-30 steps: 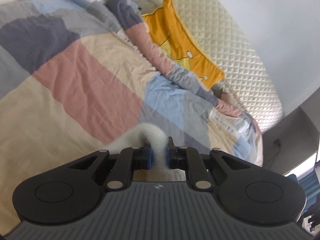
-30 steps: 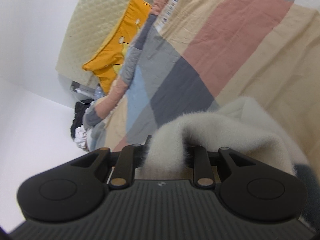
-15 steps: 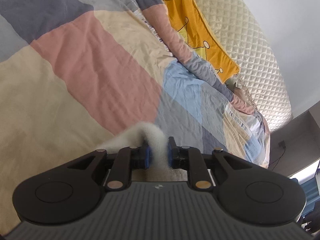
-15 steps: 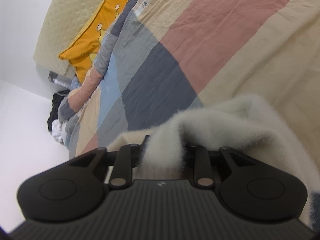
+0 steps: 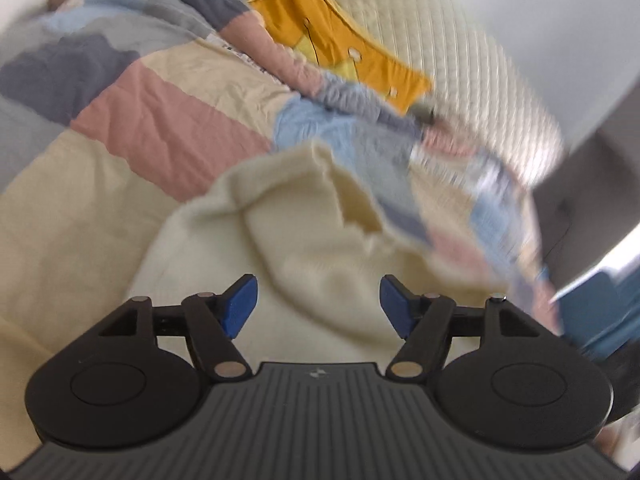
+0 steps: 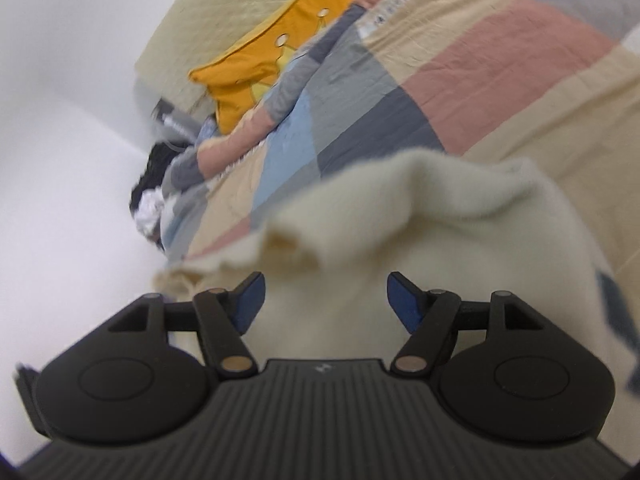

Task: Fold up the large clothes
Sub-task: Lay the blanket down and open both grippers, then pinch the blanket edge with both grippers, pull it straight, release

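Observation:
A cream fuzzy garment [image 5: 304,240] lies bunched on the patchwork quilt [image 5: 168,120], just ahead of my left gripper [image 5: 318,306]. The left gripper is open, its blue pads [image 5: 240,304] wide apart with nothing between them. In the right wrist view the same garment [image 6: 420,216] lies rumpled ahead of my right gripper [image 6: 324,302], which is also open and empty. A dark patch [image 6: 612,300] shows at the garment's right edge. Both views are motion-blurred.
An orange crown-print pillow [image 5: 344,48] leans on a quilted cream headboard [image 5: 460,60] at the far end of the bed. A pile of dark and white clothes [image 6: 152,196] sits by the white wall. A blue object [image 5: 592,312] stands beside the bed.
Both grippers were shut on the cream garment and have opened, letting it drop onto the quilt. Both have pulled back a little from it.

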